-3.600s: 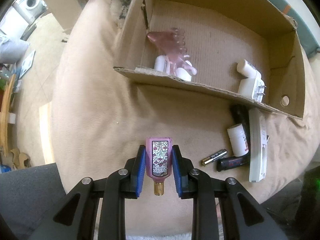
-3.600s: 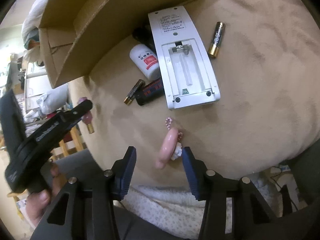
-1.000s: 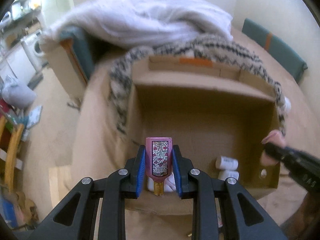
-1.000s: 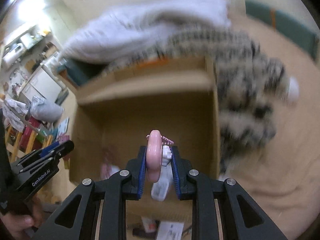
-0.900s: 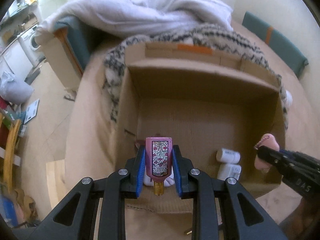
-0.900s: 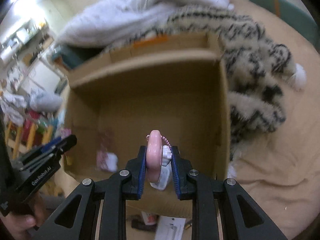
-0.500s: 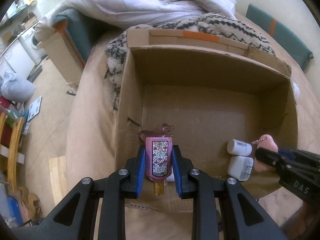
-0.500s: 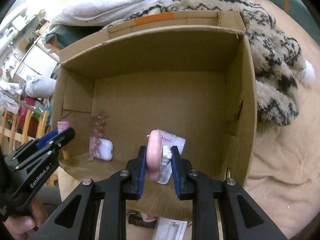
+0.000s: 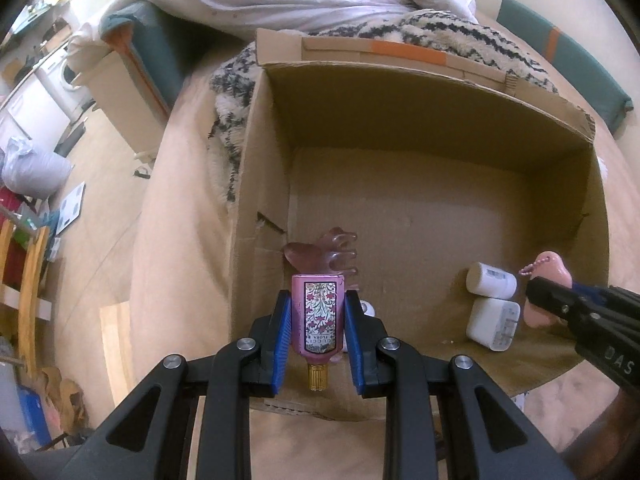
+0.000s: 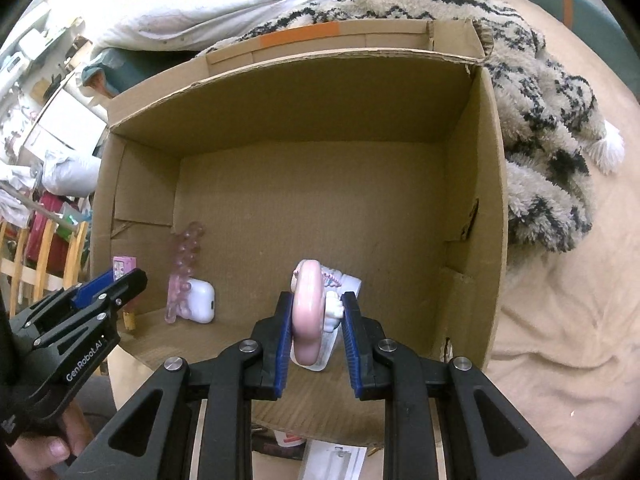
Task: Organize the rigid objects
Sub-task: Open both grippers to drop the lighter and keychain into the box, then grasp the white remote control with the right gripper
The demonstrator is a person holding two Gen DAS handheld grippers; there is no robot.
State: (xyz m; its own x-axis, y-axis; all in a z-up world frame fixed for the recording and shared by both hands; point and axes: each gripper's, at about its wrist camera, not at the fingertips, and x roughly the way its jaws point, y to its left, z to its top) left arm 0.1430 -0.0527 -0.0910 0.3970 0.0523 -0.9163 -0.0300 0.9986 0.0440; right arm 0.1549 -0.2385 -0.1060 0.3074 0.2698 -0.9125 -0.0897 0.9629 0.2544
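Over the open box (image 9: 400, 92) on the bed, both tongs hang with their loads, so the sorting looks partly done. Already on the box floor lie a pink comb (image 10: 182, 268), a white case (image 10: 199, 301), a white bottle (image 9: 491, 279) and a white plug (image 9: 494, 319); a few items show only as slivers outside the near wall in the right wrist view, so some are judged left to collect. The left tongs (image 9: 319, 334) are clenched on a pink perfume bottle (image 9: 318, 318), whose long axis runs along the fingers, gold cap toward the camera, base pointing into the box near its left wall. The right tongs (image 10: 316, 318) grasp a pink charm (image 10: 307, 314) on edge, its long axis also along the fingers, above the bottle and plug. Neither load is released yet.
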